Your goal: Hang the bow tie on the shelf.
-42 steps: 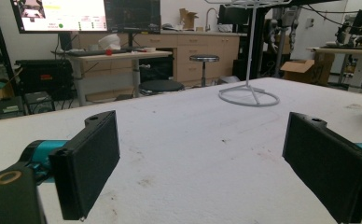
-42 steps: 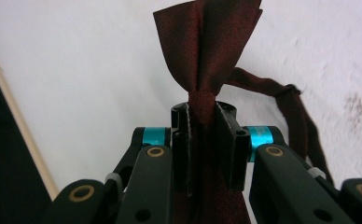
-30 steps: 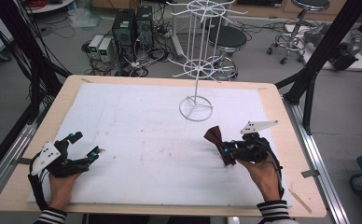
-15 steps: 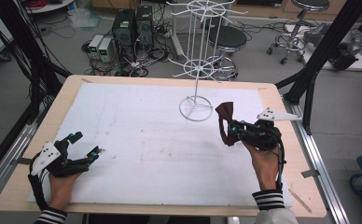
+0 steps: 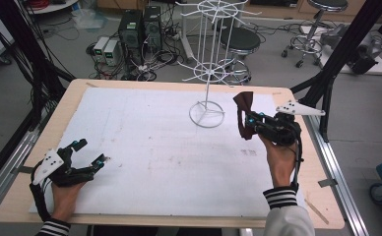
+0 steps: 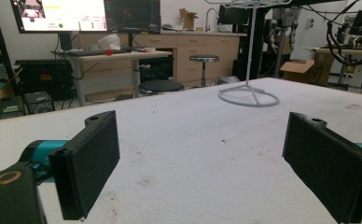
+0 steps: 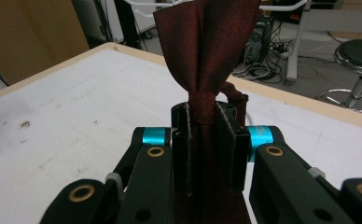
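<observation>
One item in hand: a dark red bow tie [image 5: 243, 114], being carried by the right gripper [image 5: 252, 123] above the right side of the table [image 5: 130, 83], off the white mat [image 5: 144, 147]. The right gripper view is showing the jaws pressing together on the tie's knot [image 7: 201, 105], with one wing fanning upward above the pads and the rest hanging below.

One white wire display stand [image 5: 206, 73] is standing at the far middle of the mat, its ring base just beside the raised tie. Its hooked tiers are carrying nothing as far as can be seen.

Progress, as a judgement: the pick-up is looking complete, the tie being lifted clear of the surface; hanging it on a prong of the stand is appearing to be the part left, and it is not yet touching the wire.

One left gripper [image 5: 76, 157] is resting at the near left corner of the mat, well apart from the tie, its jaws standing wide with only bare mat between the pads [image 6: 93, 163].

Containers: none on the table; the stand is the only holder, and it is unloaded.
</observation>
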Motion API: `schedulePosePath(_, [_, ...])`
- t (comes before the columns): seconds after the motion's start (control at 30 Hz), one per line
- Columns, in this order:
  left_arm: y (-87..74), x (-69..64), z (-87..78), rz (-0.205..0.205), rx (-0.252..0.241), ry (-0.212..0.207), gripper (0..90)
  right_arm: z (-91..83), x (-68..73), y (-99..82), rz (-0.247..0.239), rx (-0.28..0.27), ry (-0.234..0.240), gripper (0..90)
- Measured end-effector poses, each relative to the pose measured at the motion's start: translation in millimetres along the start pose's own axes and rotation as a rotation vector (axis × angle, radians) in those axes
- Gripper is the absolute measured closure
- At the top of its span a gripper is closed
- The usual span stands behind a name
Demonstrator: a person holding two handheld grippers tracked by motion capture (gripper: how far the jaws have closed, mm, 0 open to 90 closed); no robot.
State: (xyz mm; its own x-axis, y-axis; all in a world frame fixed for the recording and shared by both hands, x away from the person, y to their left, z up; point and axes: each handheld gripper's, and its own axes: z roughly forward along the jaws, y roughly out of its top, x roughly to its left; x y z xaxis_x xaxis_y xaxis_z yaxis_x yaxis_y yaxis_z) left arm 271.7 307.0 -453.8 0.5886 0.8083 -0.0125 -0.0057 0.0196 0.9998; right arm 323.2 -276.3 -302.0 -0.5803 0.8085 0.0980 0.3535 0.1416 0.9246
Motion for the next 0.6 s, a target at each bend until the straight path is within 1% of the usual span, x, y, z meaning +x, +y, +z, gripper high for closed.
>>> schedulePosePath(0.1, [0.1,0.0,0.0,0.002,0.000,-0.001,11.2,2.6,-2.1,7.4,0.001,-0.005,-0.018,77.8])
schedulePosePath(0.13, [0.0,0.0,0.1,0.003,-0.001,-0.001,11.2,2.6,-2.1,7.4,0.001,-0.005,-0.018,77.8])
schedulePosePath(0.17, [-0.1,0.0,0.1,0.003,-0.001,-0.001,11.3,3.7,-3.1,9.4,-0.003,-0.009,-0.019,77.8])
schedulePosePath(0.2, [0.0,0.0,0.1,0.003,-0.001,-0.001,11.3,5.2,-3.7,13.9,-0.008,-0.016,-0.033,77.8])
schedulePosePath(0.33, [0.0,0.0,0.0,0.001,0.000,0.000,11.3,8.0,-5.2,19.6,-0.013,-0.014,-0.050,77.8])
schedulePosePath(0.4, [0.0,0.0,0.0,0.000,0.000,0.000,11.3,10.1,-6.6,23.9,-0.025,-0.018,-0.063,77.8])
schedulePosePath(0.6, [0.0,0.4,-0.2,0.001,0.001,0.001,11.3,16.0,-8.6,38.3,-0.028,-0.034,-0.086,77.8])
